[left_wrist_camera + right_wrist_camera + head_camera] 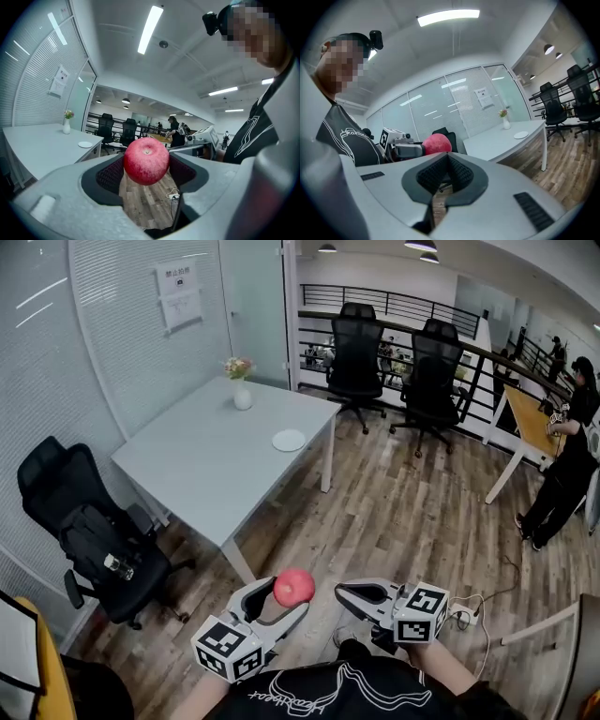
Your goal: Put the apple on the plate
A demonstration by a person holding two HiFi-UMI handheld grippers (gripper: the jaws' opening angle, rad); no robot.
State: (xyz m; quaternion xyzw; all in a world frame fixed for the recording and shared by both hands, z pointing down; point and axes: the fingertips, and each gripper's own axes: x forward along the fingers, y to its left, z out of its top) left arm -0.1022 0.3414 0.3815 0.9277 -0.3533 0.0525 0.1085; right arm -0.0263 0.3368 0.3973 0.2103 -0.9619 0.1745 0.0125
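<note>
Gripping the apple (293, 587), my left tool (279, 600) has its dark ribbed pads (111, 174) pressed against the fruit's two sides, with the jaws standing wide around it. The apple is red, with its stem dimple turned toward the left gripper view. It hangs above the wooden floor (403, 512), well apart from the plate (289, 440). My right tool (345, 592), just beside the left, has its jaws brought together with nothing between them. The small white plate lies near the right edge of the pale counter (206, 470). A white vase (242, 396) of flowers stands at the counter's far end. A black chair (94, 531) carrying a bag stands left of the counter. A person (562, 465) in dark clothes stands at far right.
</note>
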